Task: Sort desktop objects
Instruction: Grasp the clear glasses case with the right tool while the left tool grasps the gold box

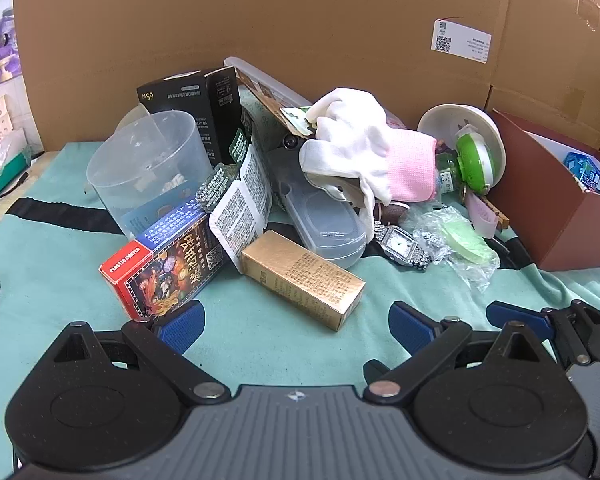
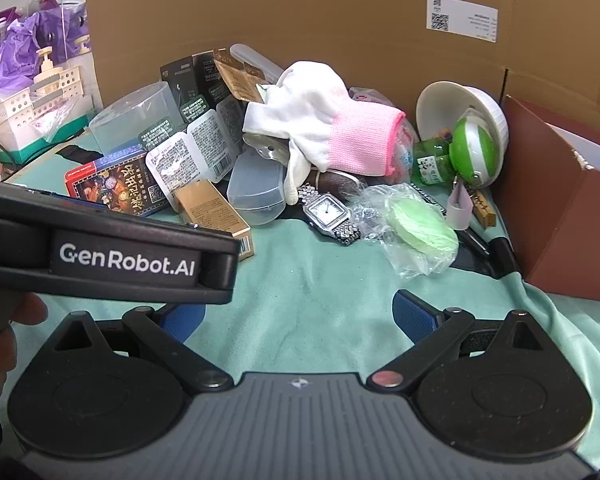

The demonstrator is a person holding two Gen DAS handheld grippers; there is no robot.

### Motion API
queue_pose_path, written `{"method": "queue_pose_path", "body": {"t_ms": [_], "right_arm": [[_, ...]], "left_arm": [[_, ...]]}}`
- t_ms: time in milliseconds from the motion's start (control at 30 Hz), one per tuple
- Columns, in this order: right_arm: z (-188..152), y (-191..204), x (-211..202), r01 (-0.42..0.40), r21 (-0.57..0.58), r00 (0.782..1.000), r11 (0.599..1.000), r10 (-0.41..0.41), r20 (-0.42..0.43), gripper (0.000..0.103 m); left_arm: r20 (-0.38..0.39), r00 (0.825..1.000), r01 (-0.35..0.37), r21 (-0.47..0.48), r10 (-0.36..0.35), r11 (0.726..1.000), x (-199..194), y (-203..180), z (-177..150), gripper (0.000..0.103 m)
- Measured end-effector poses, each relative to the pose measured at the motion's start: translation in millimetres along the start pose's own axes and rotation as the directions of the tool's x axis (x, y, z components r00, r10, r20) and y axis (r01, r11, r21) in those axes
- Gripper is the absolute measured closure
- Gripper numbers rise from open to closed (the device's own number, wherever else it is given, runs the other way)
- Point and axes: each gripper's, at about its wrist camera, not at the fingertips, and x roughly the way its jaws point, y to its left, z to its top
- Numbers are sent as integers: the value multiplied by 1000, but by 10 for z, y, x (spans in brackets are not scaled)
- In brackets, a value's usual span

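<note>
A pile of objects lies on a green cloth [image 1: 260, 340]. Nearest my left gripper [image 1: 296, 326] are a gold box [image 1: 304, 278] and a red card box [image 1: 164, 264]. Behind them are a clear cup [image 1: 148, 168], a black box [image 1: 196, 116], a clear case [image 1: 320, 220], a white and pink glove [image 1: 364, 148] and a silver watch [image 1: 400, 244]. My left gripper is open and empty, short of the gold box. My right gripper [image 2: 298, 318] is open and empty, short of the watch [image 2: 328, 212] and a bagged green disc [image 2: 420, 232]. The left gripper's body [image 2: 108, 256] crosses the right wrist view.
A dark red box [image 1: 552, 208] stands open at the right, also in the right wrist view [image 2: 552, 216]. A cardboard wall [image 1: 300, 32] backs the pile. A white bowl [image 2: 460, 108] holds a green and white ball [image 2: 472, 152]. Baskets and bags [image 2: 32, 92] stand at far left.
</note>
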Motion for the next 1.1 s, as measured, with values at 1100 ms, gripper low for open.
{"method": "queue_pose_path", "body": {"t_ms": [1100], "right_arm": [[273, -144, 309, -83, -9, 997, 997, 83, 8, 35]], "left_arm": [[-71, 992, 100, -50, -103, 994, 282, 376, 143, 36]]}}
